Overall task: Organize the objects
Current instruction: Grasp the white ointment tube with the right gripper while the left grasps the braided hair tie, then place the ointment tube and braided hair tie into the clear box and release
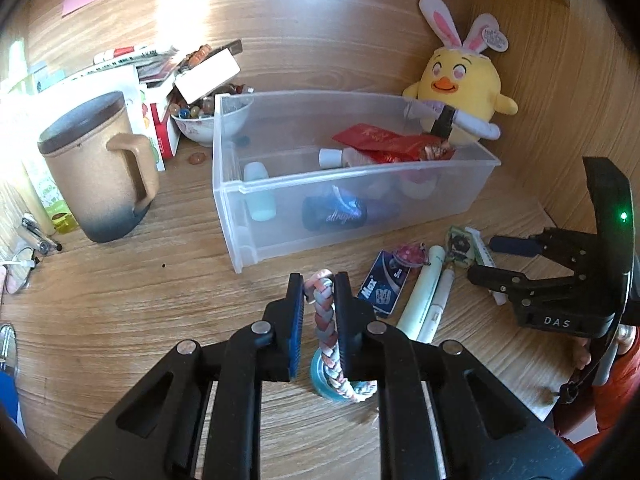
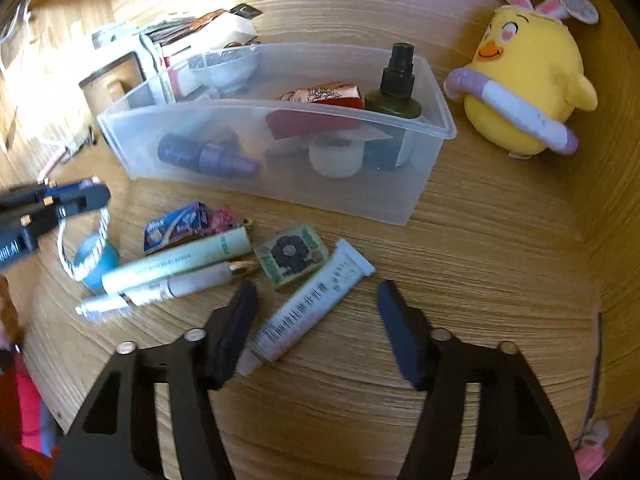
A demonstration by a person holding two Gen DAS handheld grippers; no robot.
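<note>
Left gripper [image 1: 319,280] lifts a braided band [image 1: 325,320]; right gripper [image 2: 314,300] waits with jaws released.

The left jaws are clenched on the band, above a blue tape roll [image 1: 322,380], seemingly clear of the worktop [image 1: 160,300]. The right gripper hovers over a white tube [image 2: 312,304], near the clear bin [image 2: 280,184].

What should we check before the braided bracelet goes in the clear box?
1. Left claw shut on the braided bracelet: ok.
2. Bracelet free of the blue tape roll under it: cannot tell; its lower end hangs at the roll.
3. Room in the clear box: ok, the left end shows bare floor.
4. Path to the box clear: ok, bare desk lies between.
5. Right claw out of the way: ok, open above the white tube, off to the side.
</note>
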